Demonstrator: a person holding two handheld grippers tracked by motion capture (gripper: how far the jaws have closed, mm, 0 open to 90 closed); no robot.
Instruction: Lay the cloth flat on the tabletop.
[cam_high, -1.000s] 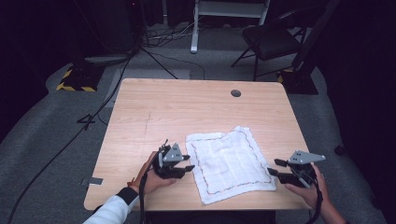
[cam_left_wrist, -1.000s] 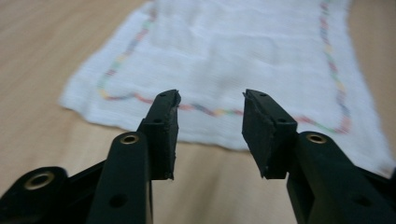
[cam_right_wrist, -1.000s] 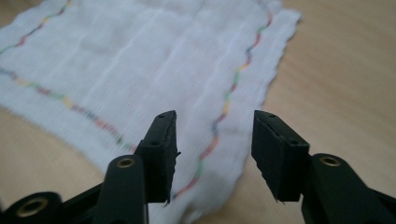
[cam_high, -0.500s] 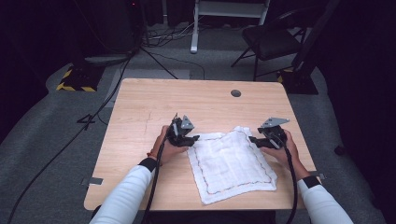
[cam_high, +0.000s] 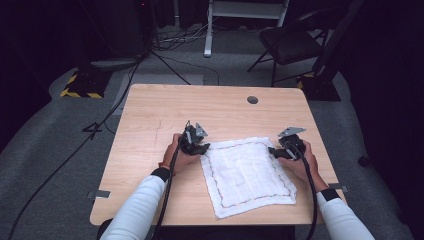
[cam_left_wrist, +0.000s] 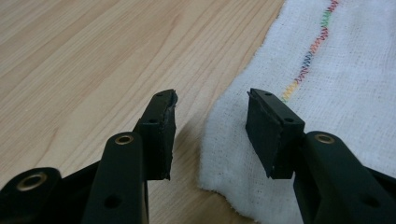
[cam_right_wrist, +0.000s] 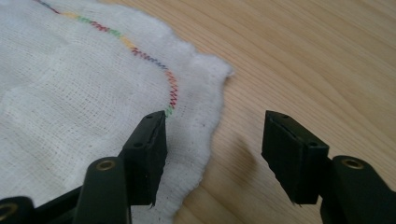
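A white woven cloth (cam_high: 247, 175) with a multicoloured stitched border lies flat on the wooden table (cam_high: 160, 115). My left gripper (cam_high: 201, 148) stands open at the cloth's far left corner; in the left gripper view its jaws straddle the cloth's edge (cam_left_wrist: 224, 135). My right gripper (cam_high: 274, 151) is open at the far right corner, and in the right gripper view one jaw is over the cloth (cam_right_wrist: 93, 107) while the other is over bare wood. Both grippers (cam_left_wrist: 210, 133) (cam_right_wrist: 212, 149) hold nothing.
A round grommet hole (cam_high: 252, 100) sits near the table's far edge. Beyond the table stand a dark chair (cam_high: 292, 42), a white stand (cam_high: 207, 30) and cables on the grey floor. A black-and-yellow striped block (cam_high: 80, 87) lies at the far left.
Both hands have moved from the cloth's near side to its far corners, then edged slightly closer to the corners. The cloth has stayed flat.
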